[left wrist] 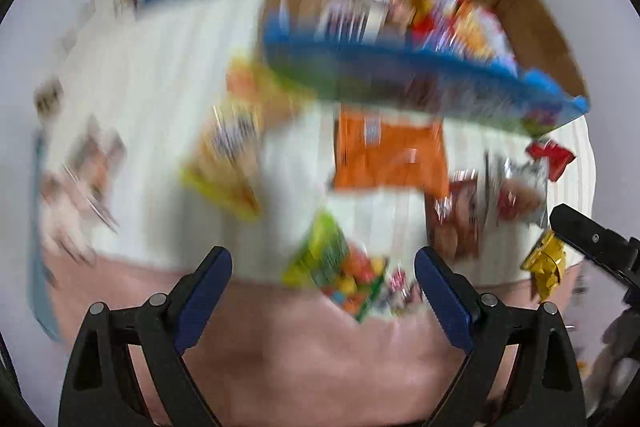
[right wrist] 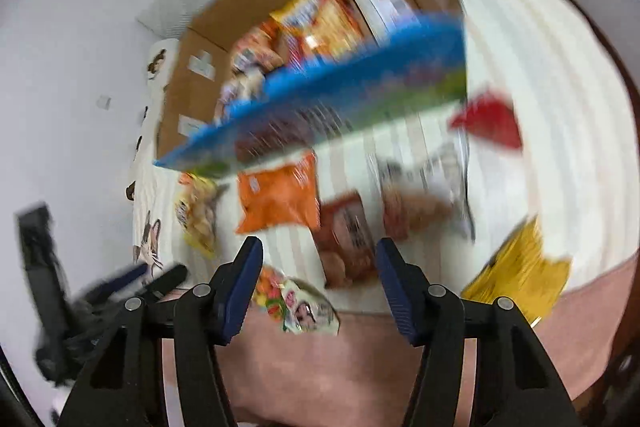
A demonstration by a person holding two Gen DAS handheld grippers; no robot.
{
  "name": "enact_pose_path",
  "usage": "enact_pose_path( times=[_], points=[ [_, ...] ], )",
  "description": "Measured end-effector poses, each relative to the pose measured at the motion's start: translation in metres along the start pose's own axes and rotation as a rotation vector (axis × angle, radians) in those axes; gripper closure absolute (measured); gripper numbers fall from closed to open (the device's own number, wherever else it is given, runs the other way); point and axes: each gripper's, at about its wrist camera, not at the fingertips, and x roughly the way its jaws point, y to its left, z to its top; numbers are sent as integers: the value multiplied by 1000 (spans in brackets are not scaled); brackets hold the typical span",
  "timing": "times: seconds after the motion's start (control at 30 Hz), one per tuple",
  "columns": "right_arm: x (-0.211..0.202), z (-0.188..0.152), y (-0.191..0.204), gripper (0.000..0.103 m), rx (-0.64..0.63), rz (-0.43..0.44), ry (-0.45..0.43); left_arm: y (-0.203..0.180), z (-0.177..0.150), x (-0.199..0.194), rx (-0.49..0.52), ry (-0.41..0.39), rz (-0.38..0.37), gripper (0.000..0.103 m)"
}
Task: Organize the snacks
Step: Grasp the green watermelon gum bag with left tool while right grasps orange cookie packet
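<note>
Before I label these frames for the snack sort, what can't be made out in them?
- Left wrist view: print on the orange packet and the yellow bag is lost to motion blur.
- Both views: what lies deep in the cardboard box is hidden by its blue front wall.
- Right wrist view: the yellow pouch is smeared, brand unreadable.

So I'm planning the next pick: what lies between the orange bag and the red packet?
In the right wrist view, a clear-wrapped pastry lies between the orange bag and red packet.
</note>
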Motion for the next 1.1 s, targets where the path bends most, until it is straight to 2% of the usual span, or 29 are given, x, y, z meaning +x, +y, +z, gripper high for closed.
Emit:
enact_pose_path(
  times=[0.07,0.2,0.27,0.3,0.33,0.37,0.4,0.47,0.5,0.57,0.67,0.8,0.9,0.97,1.03,1.1],
  points=[
    [12,-6,-13,41,61,10,25,13,-6,29,-125,98,-88,9],
    [24,-10,-27,39,132,-4,44,31,-10,71,-343,193,-215,9],
    [28,-10,-28,35,142,-12,57,35,-11,92,-435,238,-264,9],
    [31,-9,-27,33,141,-15,65,36,-10,98,-456,251,-274,11],
    [33,-8,-24,33,132,-20,75,35,-10,105,-474,258,-278,19],
    [35,-7,-20,32,108,-29,86,32,-10,108,-473,253,-266,29],
    [37,-5,-15,32,83,-38,91,30,-10,108,-460,244,-252,31],
    [42,0,5,32,-26,-67,97,21,-10,100,-369,203,-200,48],
    [45,2,16,32,-83,-91,98,19,-10,97,-334,189,-183,50],
    [54,8,43,32,-244,-135,96,15,-14,89,-254,155,-124,50],
    [74,21,66,32,-345,-165,92,22,-24,78,-206,106,-33,50],
    [108,40,74,33,-312,-107,82,37,-37,76,-241,111,-29,50],
    [130,40,76,34,-279,-61,91,44,-44,76,-264,113,-31,50],
    [140,24,85,34,-277,39,176,47,-48,74,-271,109,-26,50],
    [141,8,97,34,-317,94,254,49,-51,75,-277,106,-28,49],
    [129,-5,115,34,-413,54,244,51,-53,76,-284,103,-32,48]
  ],
)
